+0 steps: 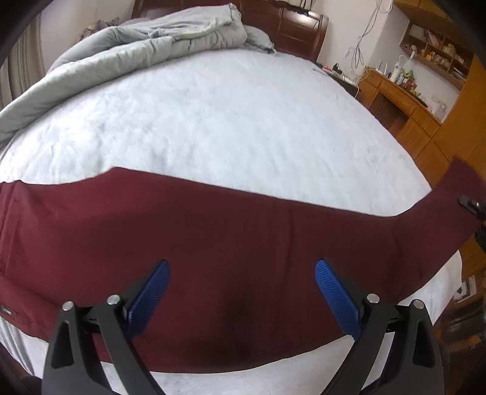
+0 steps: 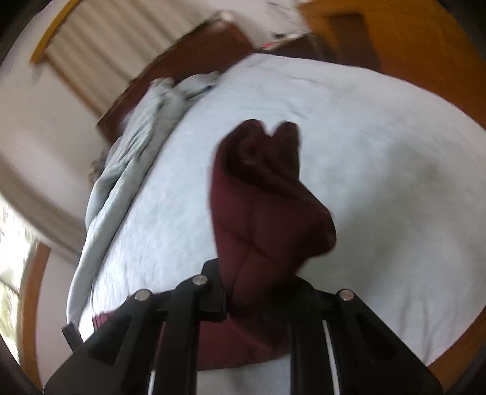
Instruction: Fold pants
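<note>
So the right tool (image 2: 258,291) has its jaws pinched down nearly closed on a bunch of the dark red pants (image 1: 212,231), and the fabric sticks up past the fingers in a lumpy wad with two little peaks at the top, hanging clear above the bed (image 1: 227,121). From the left wrist view you can see that same end of the pants rising off the mattress at the far right edge, so I'd say this is the leg end getting picked up. The left tool (image 1: 243,291) is spread wide with nothing between its blue pads (image 1: 152,291), just hovering over the middle of the pants. The rest of the garment lies flat in a long band across the near side of the bed, looking like the legs are already stacked on each other, though I can't be sure of that. My read: the lengthwise fold may be done, the crosswise fold is just getting started, and the lifted end has yet to be carried over and laid down. A grey comforter (image 1: 145,45) is bunched up by the headboard (image 1: 288,27), well out of the way.
</note>
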